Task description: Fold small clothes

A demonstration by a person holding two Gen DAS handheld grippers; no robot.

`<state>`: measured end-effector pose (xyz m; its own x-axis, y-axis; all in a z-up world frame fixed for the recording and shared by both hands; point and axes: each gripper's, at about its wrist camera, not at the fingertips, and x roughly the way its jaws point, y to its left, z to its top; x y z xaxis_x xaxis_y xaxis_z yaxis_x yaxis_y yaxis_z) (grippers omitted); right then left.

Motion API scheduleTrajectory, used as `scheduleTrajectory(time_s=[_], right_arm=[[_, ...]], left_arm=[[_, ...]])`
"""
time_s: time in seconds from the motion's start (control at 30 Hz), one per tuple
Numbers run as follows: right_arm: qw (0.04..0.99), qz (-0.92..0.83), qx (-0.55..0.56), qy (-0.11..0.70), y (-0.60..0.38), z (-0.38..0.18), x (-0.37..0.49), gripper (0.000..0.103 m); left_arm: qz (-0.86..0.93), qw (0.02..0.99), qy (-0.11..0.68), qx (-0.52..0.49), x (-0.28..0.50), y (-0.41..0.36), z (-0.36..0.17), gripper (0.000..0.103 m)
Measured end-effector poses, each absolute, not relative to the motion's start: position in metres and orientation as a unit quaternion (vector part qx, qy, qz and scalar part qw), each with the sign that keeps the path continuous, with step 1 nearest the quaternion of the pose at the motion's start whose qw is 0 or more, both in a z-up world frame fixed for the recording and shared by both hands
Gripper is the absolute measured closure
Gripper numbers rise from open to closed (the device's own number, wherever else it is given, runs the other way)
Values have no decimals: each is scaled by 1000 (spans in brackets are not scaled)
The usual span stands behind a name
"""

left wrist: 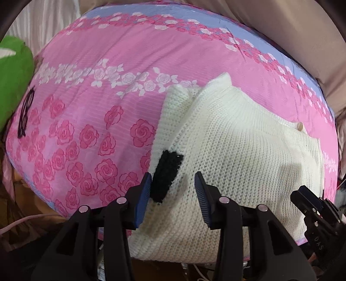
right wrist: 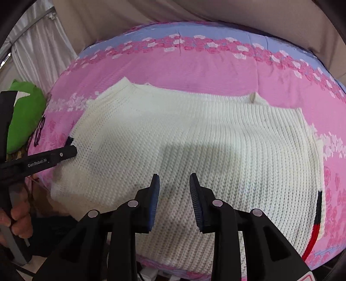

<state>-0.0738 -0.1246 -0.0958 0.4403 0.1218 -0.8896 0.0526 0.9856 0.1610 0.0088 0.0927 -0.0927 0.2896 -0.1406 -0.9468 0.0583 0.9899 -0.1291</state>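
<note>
A cream knitted sweater [left wrist: 237, 151] lies folded on a pink rose-print sheet [left wrist: 97, 97]. A black knit band [left wrist: 166, 173] shows at its left edge. My left gripper [left wrist: 173, 188] is open just above the sweater's near left part, its left finger beside the black band. In the right wrist view the sweater [right wrist: 194, 138] spreads wide, with a black and red stripe [right wrist: 317, 218] at its right edge. My right gripper [right wrist: 174, 190] is open and empty over the sweater's near middle. The left gripper's finger [right wrist: 62, 154] shows at the sweater's left edge.
A green cushion [left wrist: 13, 80] lies at the left of the bed, also in the right wrist view [right wrist: 23, 114]. A black squiggle print [left wrist: 24, 116] marks the sheet. Beige fabric [right wrist: 194, 13] rises behind the bed. The right gripper's body [left wrist: 313, 207] shows at right.
</note>
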Motion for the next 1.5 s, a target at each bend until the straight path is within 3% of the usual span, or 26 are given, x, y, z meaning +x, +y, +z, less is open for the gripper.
scheduleTrajectory(time_s=[0.07, 0.3, 0.33, 0.37, 0.4, 0.57, 0.77, 0.83, 0.9, 1.0, 1.03, 1.1, 1.17, 1.3, 1.5], right_arm=[[838, 22, 70, 541, -120, -108, -63, 74], [824, 22, 73, 562, -118, -141, -56, 74], [824, 23, 72, 561, -118, -142, -56, 74], [825, 24, 71, 560, -119, -143, -56, 73], [826, 25, 70, 559, -119, -143, -56, 73], [831, 30, 78, 550, -121, -140, -60, 72], [848, 7, 143, 511, -163, -104, -108, 67], [850, -16, 163, 501, -185, -96, -132, 62], [844, -34, 190, 500, -206, -96, -154, 61], [831, -65, 230, 502, -232, -100, -182, 61], [828, -71, 244, 500, -239, -100, -190, 61], [827, -71, 274, 487, -246, -94, -203, 58], [827, -61, 292, 476, -245, -85, -207, 49], [822, -10, 310, 478, -225, -77, -185, 28], [756, 18, 347, 554, -199, -109, -145, 28]], left_arm=[[-58, 794, 599, -89, 13, 107, -100, 45], [-32, 762, 605, -227, 22, 142, -135, 33], [-40, 762, 608, -220, 23, 140, -135, 40], [-53, 762, 608, -219, 23, 138, -133, 66], [-79, 753, 612, -228, 25, 134, -132, 80], [-139, 780, 579, -195, 16, 97, -71, 85], [-270, 797, 530, -106, -16, -13, 1, 85], [-297, 790, 531, -72, -24, -55, -3, 83], [-312, 778, 543, -44, -27, -82, -20, 73], [-307, 749, 586, -23, -34, -100, -46, 70], [-308, 749, 586, -29, -37, -97, -44, 65], [-301, 767, 567, -22, -45, -76, -33, 38], [-275, 792, 545, -1, -50, -46, -21, 32], [-212, 810, 546, 28, -44, 2, -27, 32], [-159, 818, 553, 8, -53, 49, -33, 32]])
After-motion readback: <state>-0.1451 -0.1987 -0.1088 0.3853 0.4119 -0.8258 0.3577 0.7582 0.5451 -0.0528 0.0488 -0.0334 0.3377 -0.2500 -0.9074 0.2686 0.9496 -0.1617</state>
